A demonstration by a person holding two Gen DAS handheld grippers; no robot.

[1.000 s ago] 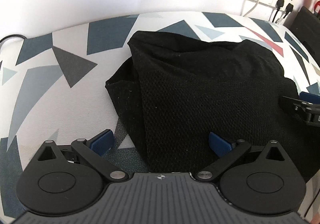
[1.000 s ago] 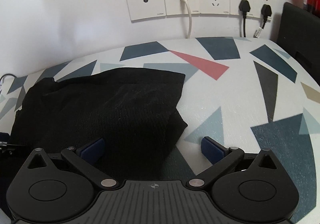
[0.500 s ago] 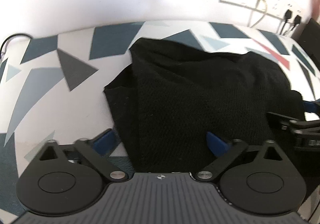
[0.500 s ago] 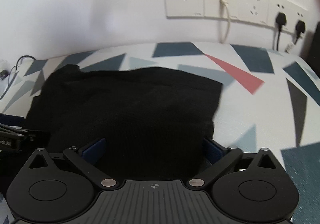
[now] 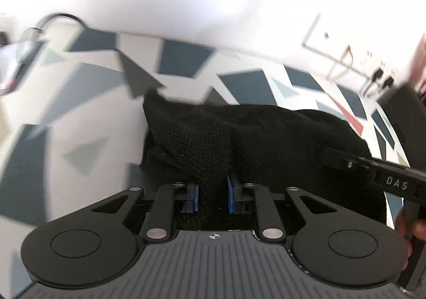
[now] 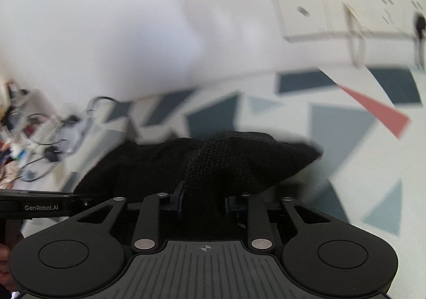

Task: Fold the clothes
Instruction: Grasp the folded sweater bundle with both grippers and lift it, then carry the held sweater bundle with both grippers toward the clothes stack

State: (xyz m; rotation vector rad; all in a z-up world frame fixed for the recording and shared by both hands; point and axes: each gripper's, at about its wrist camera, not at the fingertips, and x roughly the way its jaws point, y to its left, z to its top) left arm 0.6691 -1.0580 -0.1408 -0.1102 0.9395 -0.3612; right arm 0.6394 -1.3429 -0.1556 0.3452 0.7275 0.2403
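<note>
A black knit garment [image 5: 266, 139] lies bunched on a table with a triangle-pattern cover [image 5: 80, 125]. My left gripper [image 5: 212, 196] is shut on a fold of its near edge, with cloth pinched between the blue pads. My right gripper [image 6: 203, 199] is shut on another fold of the same garment [image 6: 239, 163] and lifts it off the table. The right gripper's side also shows in the left wrist view [image 5: 372, 171], and the left gripper's side shows in the right wrist view [image 6: 40, 205].
A white wall with a row of sockets and plugged cables [image 6: 346, 16] stands behind the table. Loose cables and clutter [image 6: 32, 133] sit at the far left. A dark box [image 5: 404, 117] stands at the right edge.
Both grippers have closed on the garment's near edge and lifted it. The cloth now bunches upward, and both views are blurred by motion.
</note>
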